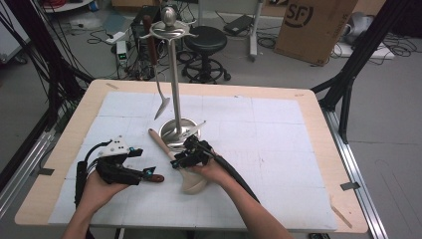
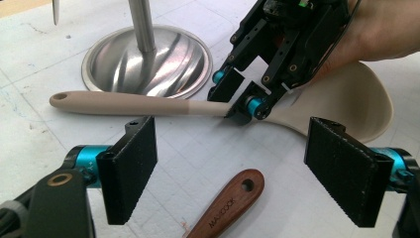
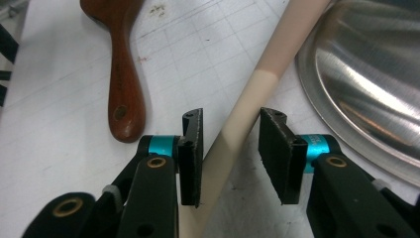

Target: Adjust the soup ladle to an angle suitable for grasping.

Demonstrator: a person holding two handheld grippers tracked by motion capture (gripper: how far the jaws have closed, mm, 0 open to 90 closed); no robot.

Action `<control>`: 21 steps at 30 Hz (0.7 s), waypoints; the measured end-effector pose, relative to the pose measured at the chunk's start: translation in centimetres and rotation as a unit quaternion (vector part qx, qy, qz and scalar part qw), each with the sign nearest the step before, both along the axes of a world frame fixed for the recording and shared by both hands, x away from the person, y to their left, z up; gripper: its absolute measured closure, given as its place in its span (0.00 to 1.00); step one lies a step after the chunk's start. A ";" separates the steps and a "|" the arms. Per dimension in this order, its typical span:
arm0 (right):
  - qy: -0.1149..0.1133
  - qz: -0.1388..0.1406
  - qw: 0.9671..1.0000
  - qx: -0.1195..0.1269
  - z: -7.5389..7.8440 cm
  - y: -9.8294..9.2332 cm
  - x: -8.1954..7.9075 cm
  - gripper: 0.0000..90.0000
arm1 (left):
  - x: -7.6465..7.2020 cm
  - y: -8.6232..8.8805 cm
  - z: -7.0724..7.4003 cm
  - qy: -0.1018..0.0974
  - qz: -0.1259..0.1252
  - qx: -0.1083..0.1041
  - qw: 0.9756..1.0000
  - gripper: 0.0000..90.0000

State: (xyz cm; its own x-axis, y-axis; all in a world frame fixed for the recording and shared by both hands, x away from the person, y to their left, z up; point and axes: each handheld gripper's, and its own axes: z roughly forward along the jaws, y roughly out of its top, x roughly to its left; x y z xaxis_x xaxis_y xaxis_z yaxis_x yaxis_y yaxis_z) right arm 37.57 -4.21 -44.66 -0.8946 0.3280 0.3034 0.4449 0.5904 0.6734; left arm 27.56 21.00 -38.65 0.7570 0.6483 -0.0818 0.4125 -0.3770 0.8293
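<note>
- Right gripper (image 3: 232, 148) straddling the beige spoon (image 3: 247, 106) handle, jaws apart, not yet pressing.
- Spoon lying flat beside the steel stand base (image 3: 376, 84).
- Left gripper (image 2: 230, 171) wide apart above a brown wooden handle (image 2: 230, 206).

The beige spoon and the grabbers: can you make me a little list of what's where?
spoon: beige spoon lying flat on the white mat, handle beside the steel stand base
right gripper: jaws either side of the spoon handle, gap showing at one pad
left gripper: open, nothing between the jaws
wooden handle: on the mat, beneath the left gripper
hanging on stand: spatula
</note>
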 end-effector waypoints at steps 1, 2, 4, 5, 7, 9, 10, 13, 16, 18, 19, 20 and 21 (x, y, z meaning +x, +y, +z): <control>0.004 0.002 1.000 0.001 0.0 0.0 0.0 0.72 | 0.0 0.0 0.0 -0.001 0.000 0.000 1.000 0.24; 0.006 0.002 1.000 -0.001 0.1 -0.1 0.0 0.72 | 0.0 0.0 0.0 -0.001 0.000 -0.001 1.000 0.24; 0.007 0.002 1.000 -0.003 0.1 -0.2 0.0 0.73 | 0.0 0.1 0.0 -0.001 0.001 -0.002 1.000 0.24; 0.010 0.001 1.000 -0.004 0.2 -0.3 0.0 0.73 | 0.0 0.0 0.0 -0.001 0.001 -0.002 1.000 0.24; 0.013 0.001 1.000 -0.006 0.3 -0.4 -0.1 0.74 | 0.0 0.1 0.0 -0.001 0.000 -0.001 1.000 0.24; 0.012 0.003 1.000 -0.010 0.4 -0.6 -0.1 0.75 | -0.1 0.1 0.0 -0.002 0.001 -0.002 1.000 0.24; 0.013 0.005 1.000 -0.011 0.5 -0.6 -0.1 0.76 | -0.1 0.1 0.0 -0.002 0.001 0.000 1.000 0.24; 0.012 0.005 1.000 -0.017 0.6 -0.7 -0.2 0.76 | -0.1 0.1 0.1 -0.002 0.002 0.000 1.000 0.24; 0.005 0.008 1.000 -0.019 0.5 -0.6 -0.3 0.73 | -0.1 0.1 0.0 -0.003 0.002 0.000 1.000 0.24; 0.007 0.012 1.000 -0.021 0.3 -0.5 -0.2 0.70 | -0.1 0.1 0.0 -0.003 0.002 0.000 1.000 0.24; 0.006 0.012 1.000 -0.021 0.3 -0.5 -0.1 0.70 | -0.1 0.1 0.0 -0.003 0.002 0.001 1.000 0.24; 0.005 0.015 1.000 -0.022 0.3 -0.5 -0.1 0.70 | -0.1 0.1 0.0 -0.002 0.002 0.001 1.000 0.24; 0.004 0.015 1.000 -0.021 0.3 -0.4 -0.1 0.70 | -0.1 0.1 0.0 -0.002 0.002 0.001 1.000 0.24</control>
